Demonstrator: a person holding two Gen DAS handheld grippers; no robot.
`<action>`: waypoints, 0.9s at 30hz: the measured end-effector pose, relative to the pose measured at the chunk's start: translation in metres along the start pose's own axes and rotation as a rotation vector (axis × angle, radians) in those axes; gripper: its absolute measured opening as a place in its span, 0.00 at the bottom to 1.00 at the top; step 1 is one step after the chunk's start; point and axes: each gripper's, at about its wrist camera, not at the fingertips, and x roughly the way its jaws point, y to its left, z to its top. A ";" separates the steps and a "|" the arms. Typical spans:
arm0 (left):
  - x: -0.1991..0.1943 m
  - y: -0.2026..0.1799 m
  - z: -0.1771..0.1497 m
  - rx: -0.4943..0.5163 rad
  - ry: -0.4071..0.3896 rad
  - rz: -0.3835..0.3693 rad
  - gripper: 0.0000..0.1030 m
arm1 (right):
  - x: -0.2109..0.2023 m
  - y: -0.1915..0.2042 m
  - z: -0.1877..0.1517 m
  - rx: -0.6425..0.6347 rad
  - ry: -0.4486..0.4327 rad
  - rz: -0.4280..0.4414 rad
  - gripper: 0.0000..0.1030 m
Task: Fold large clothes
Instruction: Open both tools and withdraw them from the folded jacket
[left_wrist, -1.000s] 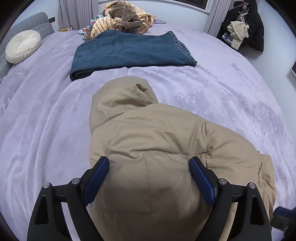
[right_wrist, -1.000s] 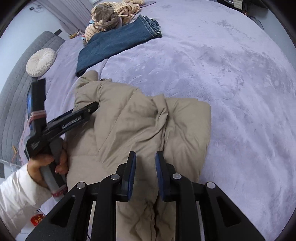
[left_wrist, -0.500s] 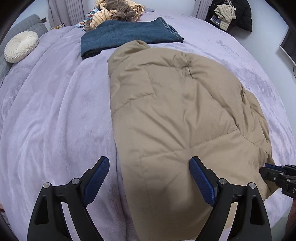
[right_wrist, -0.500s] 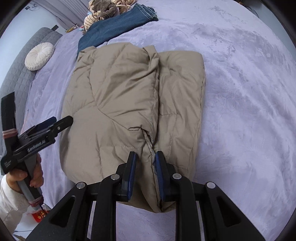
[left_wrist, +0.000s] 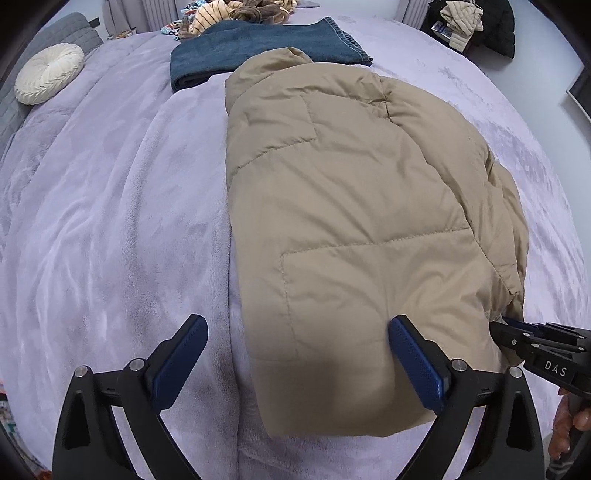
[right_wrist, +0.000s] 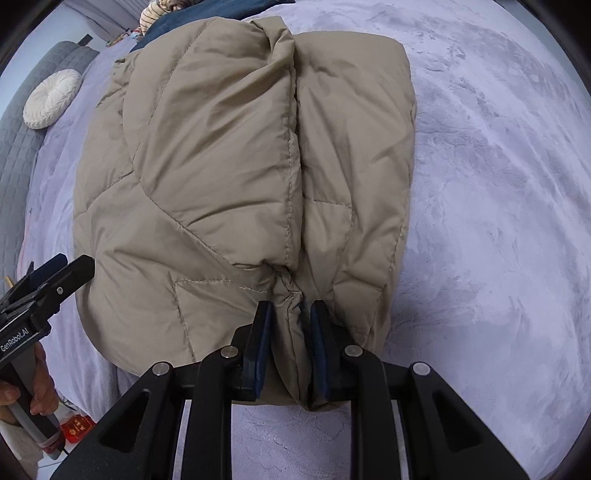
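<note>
- The lilac bed cover (left_wrist: 110, 229) fills both views.
- The tan puffer jacket (left_wrist: 351, 221) lies folded on it (hood end towards the folded jeans (left_wrist: 266, 48)).
- The left gripper (left_wrist: 299, 354) hovers over the jacket's near edge; its jaws have just been opening and stand wide, gripping nothing.
- The right gripper (right_wrist: 290, 332) is pinched tight on a bunched fold of the jacket's near hem.
- A round cream cushion (left_wrist: 50, 77) sits far left.

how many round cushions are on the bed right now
1: a white round cushion at the bed's far left by the grey headboard. The jacket or the clothes pile may hide others.
</note>
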 end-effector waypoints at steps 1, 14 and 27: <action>-0.002 0.000 -0.001 -0.002 0.004 0.002 0.96 | -0.003 0.000 -0.001 0.004 0.006 0.001 0.23; -0.034 0.003 -0.019 -0.024 -0.003 -0.028 0.96 | -0.057 -0.006 -0.041 0.047 -0.034 0.011 0.36; -0.088 0.003 -0.049 -0.101 -0.071 0.026 0.99 | -0.100 -0.002 -0.062 0.005 -0.075 0.039 0.55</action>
